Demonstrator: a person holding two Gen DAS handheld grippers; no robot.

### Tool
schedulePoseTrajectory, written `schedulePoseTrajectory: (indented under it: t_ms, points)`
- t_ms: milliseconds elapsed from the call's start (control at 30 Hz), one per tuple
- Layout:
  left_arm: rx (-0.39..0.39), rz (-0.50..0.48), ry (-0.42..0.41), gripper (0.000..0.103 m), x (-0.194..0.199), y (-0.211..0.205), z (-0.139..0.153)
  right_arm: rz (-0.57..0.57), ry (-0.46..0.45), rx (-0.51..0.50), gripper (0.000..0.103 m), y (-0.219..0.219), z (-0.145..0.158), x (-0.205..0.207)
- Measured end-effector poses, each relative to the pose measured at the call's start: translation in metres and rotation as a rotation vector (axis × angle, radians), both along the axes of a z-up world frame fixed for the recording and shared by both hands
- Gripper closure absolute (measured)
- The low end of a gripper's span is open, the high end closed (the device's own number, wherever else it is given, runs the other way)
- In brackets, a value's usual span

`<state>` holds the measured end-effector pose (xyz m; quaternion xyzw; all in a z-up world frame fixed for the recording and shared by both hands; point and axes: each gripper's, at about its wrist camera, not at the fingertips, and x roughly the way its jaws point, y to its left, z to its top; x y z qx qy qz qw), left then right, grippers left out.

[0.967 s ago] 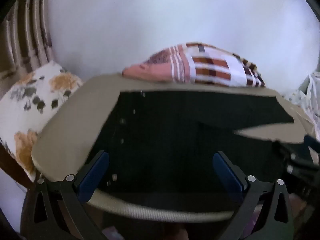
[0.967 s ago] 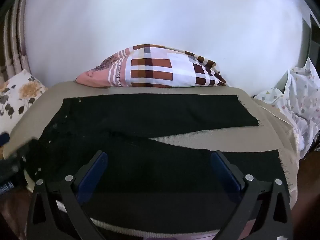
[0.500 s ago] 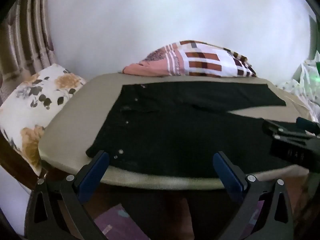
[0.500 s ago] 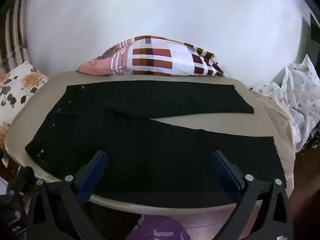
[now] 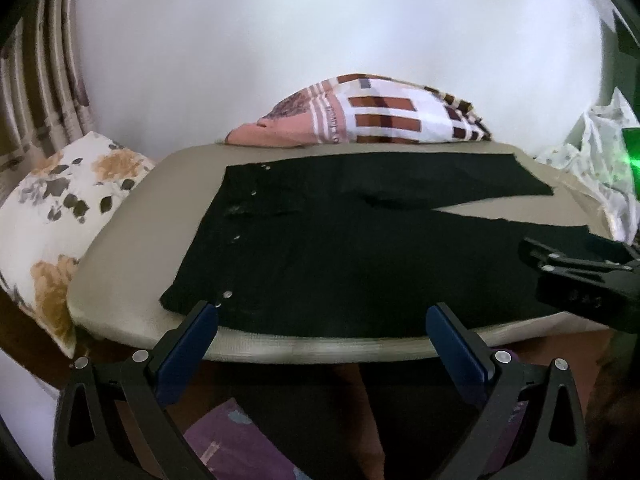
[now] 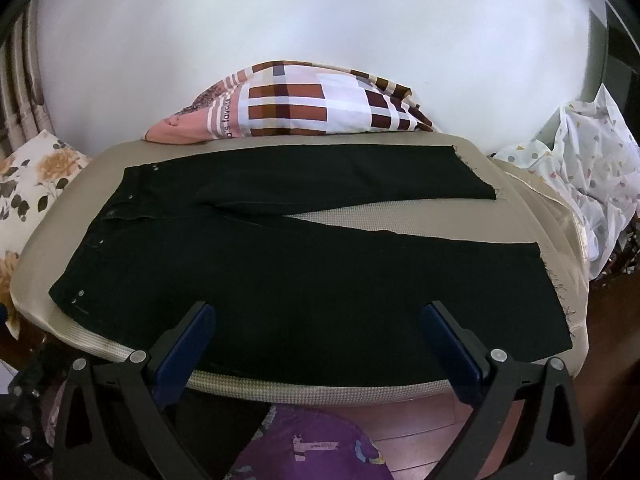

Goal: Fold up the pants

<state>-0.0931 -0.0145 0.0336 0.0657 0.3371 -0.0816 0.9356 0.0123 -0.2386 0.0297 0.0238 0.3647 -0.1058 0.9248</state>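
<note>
Black pants lie flat on a beige cushioned table, waistband at the left, two legs spread apart to the right. They also show in the left wrist view. My left gripper is open and empty, just off the table's near edge by the waistband. My right gripper is open and empty, at the near edge over the nearer leg. The right gripper's body shows at the right in the left wrist view.
A plaid pillow lies at the table's far edge against a white wall. A floral cushion sits to the left. A white spotted cloth is heaped at the right. Purple fabric lies on the wooden floor below.
Both grippers have pulled back from over the pants toward the near edge and risen, so the whole table and pants now show. Both stay open.
</note>
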Motion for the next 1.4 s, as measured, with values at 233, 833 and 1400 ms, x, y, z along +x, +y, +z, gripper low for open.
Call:
schedulePoseTrajectory:
  t_ms: [233, 833, 1400]
  points:
    - [-0.089, -0.013, 0.094, 0.0, 0.014, -0.019, 0.064, 0.033, 0.013, 0.01, 0.001, 0.003, 0.001, 0.003]
    - [-0.029, 0.203, 0.141, 0.0, 0.216, 0.075, 0.054, 0.113, 0.033, 0.023, 0.0, 0.012, -0.005, 0.04]
    - [-0.113, -0.013, 0.462, 0.05, 0.427, 0.149, -0.064, 0.055, 0.243, 0.035, 0.001, 0.002, -0.064, 0.095]
